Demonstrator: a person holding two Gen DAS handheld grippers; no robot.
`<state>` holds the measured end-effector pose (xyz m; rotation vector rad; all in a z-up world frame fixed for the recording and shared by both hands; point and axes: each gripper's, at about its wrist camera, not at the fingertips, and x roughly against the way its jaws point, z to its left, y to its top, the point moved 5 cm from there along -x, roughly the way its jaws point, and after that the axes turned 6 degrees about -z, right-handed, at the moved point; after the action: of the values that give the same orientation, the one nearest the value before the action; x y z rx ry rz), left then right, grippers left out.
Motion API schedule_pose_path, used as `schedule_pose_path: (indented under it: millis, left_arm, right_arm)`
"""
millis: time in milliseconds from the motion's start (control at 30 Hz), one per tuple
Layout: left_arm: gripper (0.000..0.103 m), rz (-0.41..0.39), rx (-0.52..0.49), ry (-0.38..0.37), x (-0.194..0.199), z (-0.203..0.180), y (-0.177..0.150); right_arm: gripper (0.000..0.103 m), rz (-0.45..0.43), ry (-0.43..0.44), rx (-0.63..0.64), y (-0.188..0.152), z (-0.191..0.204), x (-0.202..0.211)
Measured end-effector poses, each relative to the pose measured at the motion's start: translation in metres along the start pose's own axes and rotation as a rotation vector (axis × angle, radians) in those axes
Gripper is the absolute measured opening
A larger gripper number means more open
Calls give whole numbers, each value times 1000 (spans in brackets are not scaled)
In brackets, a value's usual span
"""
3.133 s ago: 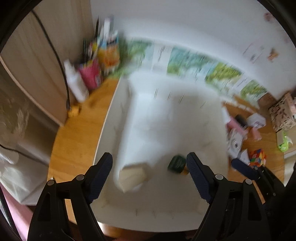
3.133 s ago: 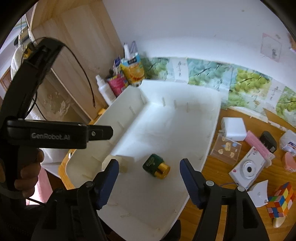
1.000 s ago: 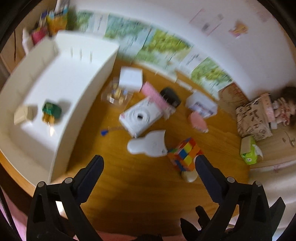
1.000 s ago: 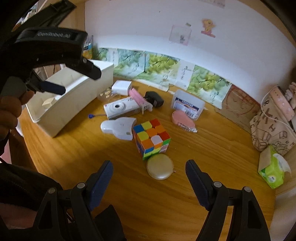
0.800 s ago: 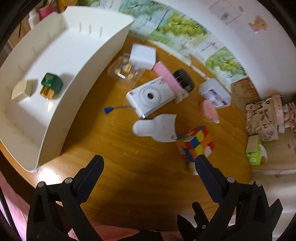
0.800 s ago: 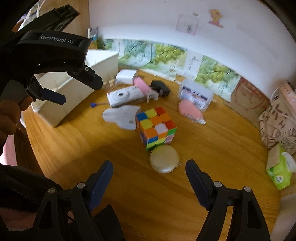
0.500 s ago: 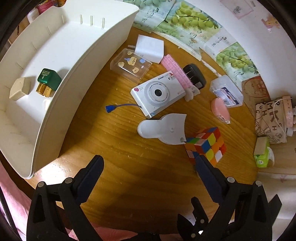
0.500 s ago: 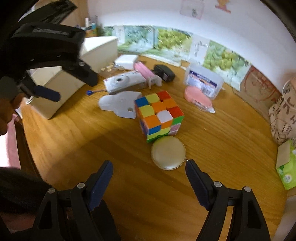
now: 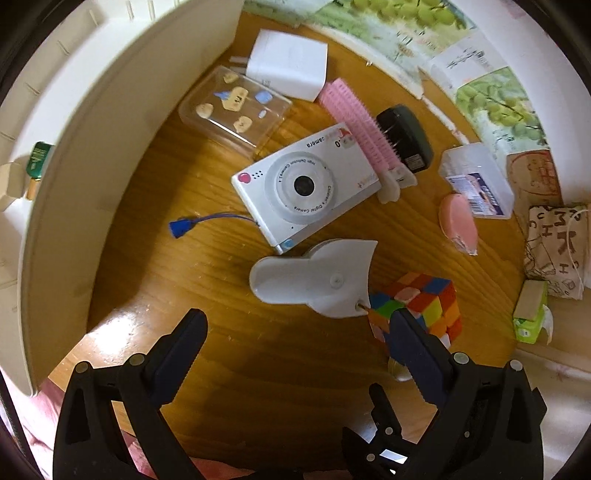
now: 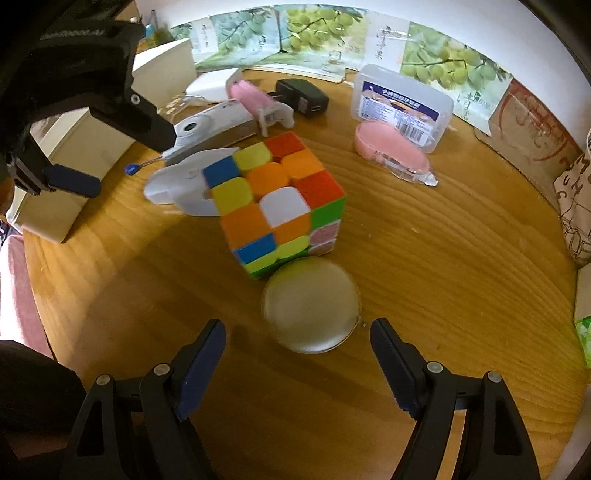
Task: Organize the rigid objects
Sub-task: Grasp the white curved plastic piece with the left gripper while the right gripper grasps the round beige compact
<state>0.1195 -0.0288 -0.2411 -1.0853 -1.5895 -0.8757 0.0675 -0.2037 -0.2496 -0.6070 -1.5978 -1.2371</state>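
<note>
Both grippers poised over the loose items

Right gripper [image 10: 297, 354], jaws spread and empty, frames the round compact [image 10: 310, 304] just ahead; left gripper [image 9: 295, 338], likewise unclenched, faces the white holder [image 9: 314, 282], likely for separate pickups.

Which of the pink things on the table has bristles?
The pink brush, lying between the white camera and the black charger. The other pink thing, the oval case by the clear box, is smooth.

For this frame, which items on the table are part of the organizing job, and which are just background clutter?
Job items:
white bin
toy camera
puzzle cube
round beige case
white plastic piece
pink comb
black charger

Just lying about:
patterned bag
green tissue pack
grape posters
</note>
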Motion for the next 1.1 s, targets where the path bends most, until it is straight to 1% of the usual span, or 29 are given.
schedule_pose_path:
  millis: [167, 267, 367, 467, 633, 700, 767, 867, 967, 1033, 1067, 1100]
  left_arm:
    - [99, 41, 7, 25, -17, -5, 9]
    - [99, 62, 23, 18, -25, -9, 14]
    - [99, 65, 19, 22, -31, -15, 19]
    - [99, 73, 21, 33, -37, -21, 25]
    - [99, 78, 15, 71, -46, -29, 34]
    - [99, 84, 23, 77, -50, -37, 41]
    - [99, 78, 21, 82, -52, -40, 43]
    - [99, 75, 17, 97, -48, -42, 42]
    - [99, 75, 17, 116, -50, -48, 44]
    - [98, 73, 13, 129, -51, -52, 46]
    - [98, 73, 11, 135, -51, -53, 47]
    - [98, 71, 12, 139, -52, -55, 48]
  right_arm:
    - [81, 4, 5, 4, 2, -4, -4]
    - [81, 1, 11, 11, 3, -3, -5]
    - [80, 6, 26, 13, 4, -4, -8]
    - [78, 5, 27, 15, 5, -5, -10]
    - [77, 3, 25, 26, 5, -5, -11]
    - [72, -3, 26, 27, 7, -4, -11]
    - [71, -10, 26, 25, 9, -4, -12]
    - [65, -16, 25, 28, 9, -1, -10]
    - [63, -20, 27, 31, 11, -2, -10]
    - [60, -22, 23, 32, 11, -2, -10]
    - [56, -25, 19, 31, 12, -3, -9]
    - [56, -26, 18, 30, 12, -3, -9]
